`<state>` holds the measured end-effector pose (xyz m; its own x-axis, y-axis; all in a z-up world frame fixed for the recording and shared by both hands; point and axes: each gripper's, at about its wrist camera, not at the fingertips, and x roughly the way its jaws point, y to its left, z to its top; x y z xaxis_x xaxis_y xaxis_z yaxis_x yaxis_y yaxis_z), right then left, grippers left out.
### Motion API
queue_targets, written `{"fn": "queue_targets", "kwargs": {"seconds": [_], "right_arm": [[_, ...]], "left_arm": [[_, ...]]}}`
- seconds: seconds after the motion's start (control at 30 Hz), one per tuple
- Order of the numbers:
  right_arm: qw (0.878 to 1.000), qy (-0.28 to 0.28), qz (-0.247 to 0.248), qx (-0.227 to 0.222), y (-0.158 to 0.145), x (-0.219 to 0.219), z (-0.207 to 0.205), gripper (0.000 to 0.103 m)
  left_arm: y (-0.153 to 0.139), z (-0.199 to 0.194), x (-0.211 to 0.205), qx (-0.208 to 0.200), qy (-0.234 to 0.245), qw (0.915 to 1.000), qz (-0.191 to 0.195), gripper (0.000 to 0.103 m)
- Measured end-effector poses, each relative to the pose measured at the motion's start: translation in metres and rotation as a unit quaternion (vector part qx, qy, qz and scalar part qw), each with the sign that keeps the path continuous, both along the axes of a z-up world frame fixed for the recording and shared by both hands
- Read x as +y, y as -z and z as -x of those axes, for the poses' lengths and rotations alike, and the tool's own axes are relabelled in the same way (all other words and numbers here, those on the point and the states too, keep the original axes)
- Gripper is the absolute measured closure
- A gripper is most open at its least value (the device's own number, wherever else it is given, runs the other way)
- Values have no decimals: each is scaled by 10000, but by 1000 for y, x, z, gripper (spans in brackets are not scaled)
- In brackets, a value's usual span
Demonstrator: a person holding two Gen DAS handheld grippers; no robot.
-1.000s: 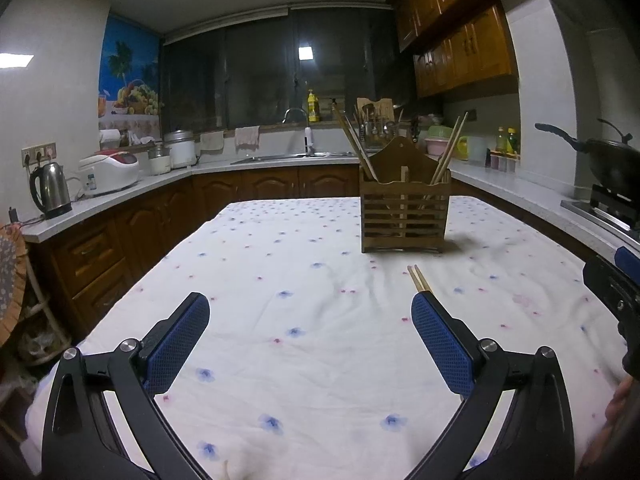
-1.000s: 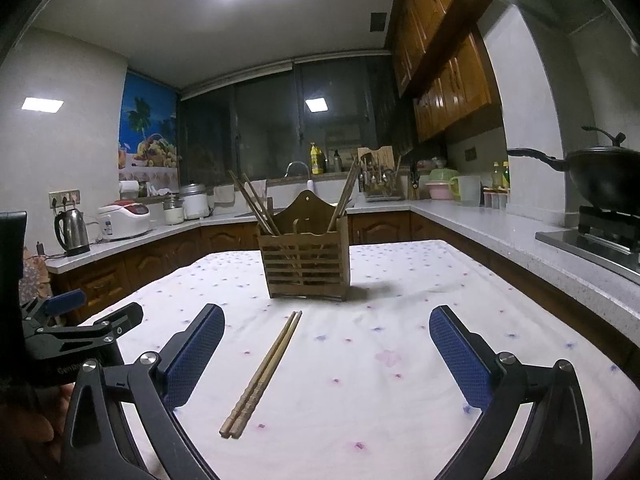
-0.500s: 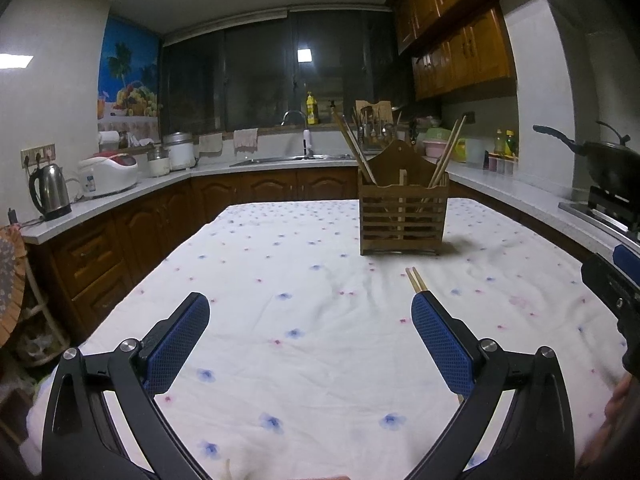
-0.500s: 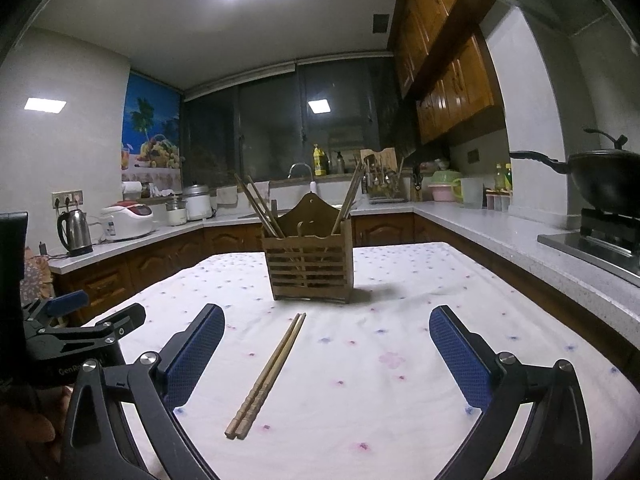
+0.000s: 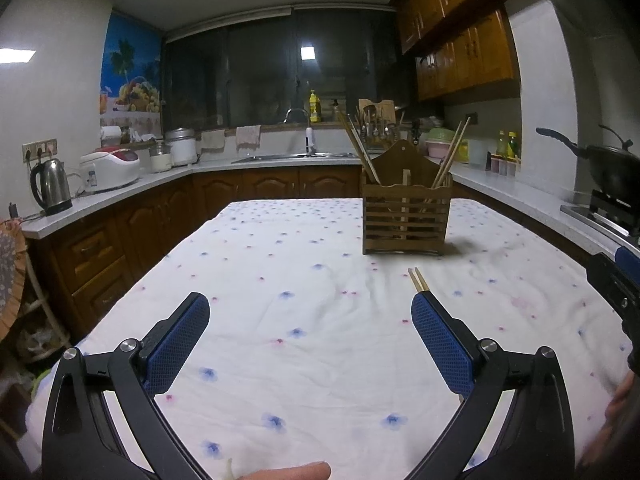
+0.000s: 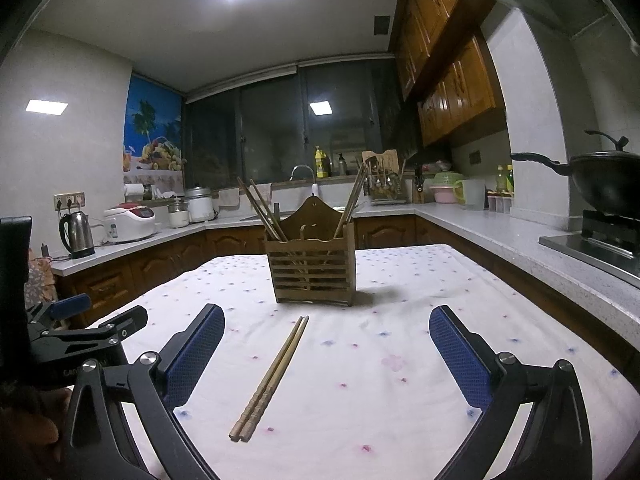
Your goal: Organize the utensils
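A pair of wooden chopsticks (image 6: 273,375) lies side by side on the flowered tablecloth, tips pointing toward a slatted wooden utensil holder (image 6: 311,265). Only the chopsticks' tips (image 5: 416,279) show in the left wrist view, past my right finger pad. The holder (image 5: 406,216) stands upright mid-table with several chopsticks leaning out of its two sides. My right gripper (image 6: 326,322) hovers open above the table, the loose pair lying between its blue pads. My left gripper (image 5: 310,308) is open and empty, to the left of the pair.
The table (image 5: 280,320) is ringed by counters. A kettle (image 5: 50,186) and rice cooker (image 5: 110,170) sit on the left one. A black wok (image 6: 600,180) stands on the stove at right, and a sink (image 5: 298,152) lies beyond the holder.
Both grippers have tilted slightly, so the holder and chopsticks sit a little lower in each view. Nothing on the table has moved and both grippers stay open.
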<state>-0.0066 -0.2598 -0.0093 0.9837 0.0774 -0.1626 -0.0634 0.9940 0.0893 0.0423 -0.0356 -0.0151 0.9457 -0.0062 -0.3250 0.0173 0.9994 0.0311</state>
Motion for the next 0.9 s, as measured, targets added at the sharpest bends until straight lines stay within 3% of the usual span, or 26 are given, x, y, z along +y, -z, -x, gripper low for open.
{"fn": "queue_targets", "kwargs": {"seconds": [0.9], "right_arm": [[9999, -134, -2, 34, -6, 5, -4, 0]], "left_arm": [[-2, -1, -1, -5, 51, 10000, -11, 0]]}}
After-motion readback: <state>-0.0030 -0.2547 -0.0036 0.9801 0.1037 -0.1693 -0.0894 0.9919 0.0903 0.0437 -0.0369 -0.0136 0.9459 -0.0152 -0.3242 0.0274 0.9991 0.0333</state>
